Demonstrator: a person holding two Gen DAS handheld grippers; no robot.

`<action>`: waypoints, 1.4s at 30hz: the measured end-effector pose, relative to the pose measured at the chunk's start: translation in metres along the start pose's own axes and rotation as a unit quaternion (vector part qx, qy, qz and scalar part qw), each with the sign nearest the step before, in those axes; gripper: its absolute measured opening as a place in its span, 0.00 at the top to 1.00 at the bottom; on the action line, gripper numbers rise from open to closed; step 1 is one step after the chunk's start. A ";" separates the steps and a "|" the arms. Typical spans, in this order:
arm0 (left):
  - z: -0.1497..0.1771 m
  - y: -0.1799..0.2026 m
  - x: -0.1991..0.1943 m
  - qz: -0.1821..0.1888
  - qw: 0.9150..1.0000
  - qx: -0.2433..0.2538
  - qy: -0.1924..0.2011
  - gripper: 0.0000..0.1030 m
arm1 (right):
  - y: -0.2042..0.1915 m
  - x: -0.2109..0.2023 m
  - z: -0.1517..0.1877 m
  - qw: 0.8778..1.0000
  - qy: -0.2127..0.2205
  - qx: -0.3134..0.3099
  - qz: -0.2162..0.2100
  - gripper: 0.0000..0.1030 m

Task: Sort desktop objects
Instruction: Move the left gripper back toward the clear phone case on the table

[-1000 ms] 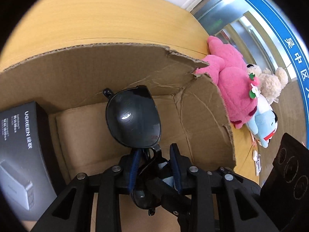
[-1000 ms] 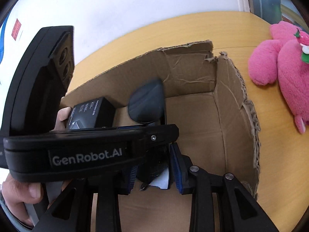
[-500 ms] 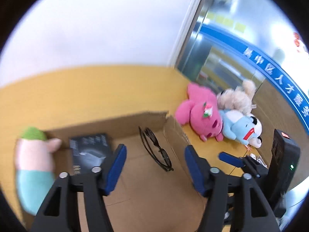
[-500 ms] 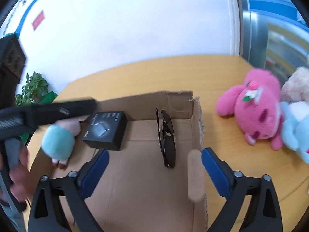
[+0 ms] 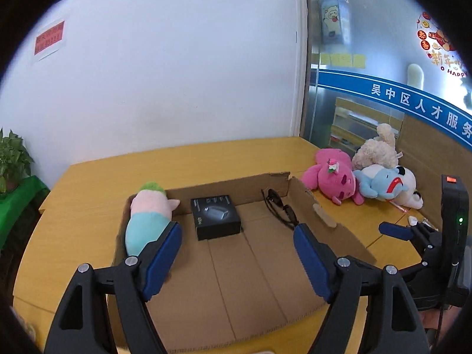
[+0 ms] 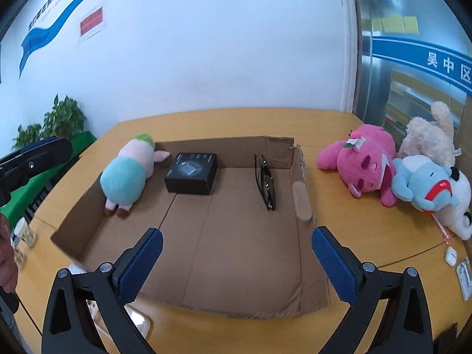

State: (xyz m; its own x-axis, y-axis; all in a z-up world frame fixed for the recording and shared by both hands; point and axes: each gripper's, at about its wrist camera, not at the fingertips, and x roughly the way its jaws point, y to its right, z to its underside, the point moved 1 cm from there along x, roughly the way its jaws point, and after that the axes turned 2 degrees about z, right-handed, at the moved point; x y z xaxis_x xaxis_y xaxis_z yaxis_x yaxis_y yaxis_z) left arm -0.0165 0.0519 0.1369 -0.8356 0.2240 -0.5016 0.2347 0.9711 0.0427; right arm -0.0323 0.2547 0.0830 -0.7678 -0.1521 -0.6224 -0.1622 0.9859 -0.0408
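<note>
A potted plant (image 6: 63, 118) on green cloth stands by the white wall (image 5: 177, 73), beside a glass partition (image 5: 383, 88).

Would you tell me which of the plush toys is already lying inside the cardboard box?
The pink-and-teal plush with the green top, against the box's left wall; the others lie on the table.

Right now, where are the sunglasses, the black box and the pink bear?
sunglasses (image 6: 267, 184), right wrist view, on a lens
black box (image 6: 191, 171), right wrist view, on its lid
pink bear (image 6: 364, 163), right wrist view, on its face
</note>
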 end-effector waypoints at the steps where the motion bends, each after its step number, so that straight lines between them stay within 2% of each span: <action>1: 0.005 0.000 -0.004 0.002 1.000 -0.002 -0.001 0.24 | -0.005 -0.004 0.005 1.000 0.001 -0.005 0.001 0.00; 12: 0.054 -0.019 -0.025 -0.001 1.000 -0.014 -0.024 0.24 | -0.031 -0.031 0.032 1.000 0.007 -0.020 -0.009 0.00; 18: 0.092 -0.042 -0.016 0.001 0.997 -0.036 -0.074 0.24 | -0.047 -0.018 0.062 0.998 -0.029 -0.036 -0.036 0.00; 24: 0.135 -0.065 -0.003 -0.006 0.989 -0.065 -0.130 0.24 | -0.066 0.018 0.108 0.990 -0.102 -0.034 -0.088 0.01; 26: 0.144 -0.071 0.002 -0.004 0.987 -0.077 -0.144 0.25 | -0.077 0.027 0.119 0.986 -0.118 -0.037 -0.113 0.06; 28: 0.151 -0.073 0.005 0.003 0.985 -0.082 -0.154 0.25 | -0.090 0.030 0.126 0.983 -0.121 -0.057 -0.125 0.11; 31: 0.158 -0.072 0.009 0.015 0.983 -0.083 -0.165 0.25 | -0.110 0.030 0.135 0.975 -0.127 -0.086 -0.159 0.11; 35: 0.161 -0.062 0.019 0.074 0.975 -0.085 -0.190 0.25 | -0.123 0.027 0.144 0.969 -0.129 -0.107 -0.181 0.10; 39: 0.167 -0.058 0.036 0.078 0.968 -0.087 -0.224 0.25 | -0.123 0.024 0.147 0.965 -0.132 -0.109 -0.199 0.10; 42: 0.173 -0.063 0.046 0.059 0.962 -0.098 -0.247 0.25 | -0.118 0.025 0.151 0.964 -0.140 -0.101 -0.201 0.09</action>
State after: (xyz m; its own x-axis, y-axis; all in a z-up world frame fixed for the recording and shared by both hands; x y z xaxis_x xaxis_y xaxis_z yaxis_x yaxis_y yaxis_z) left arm 0.0166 -0.0133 -0.0382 -0.4601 0.3142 -0.8304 0.1753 0.9490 0.2619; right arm 0.0608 0.1448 -0.0455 -0.4247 -0.4658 -0.7763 -0.5503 0.8137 -0.1872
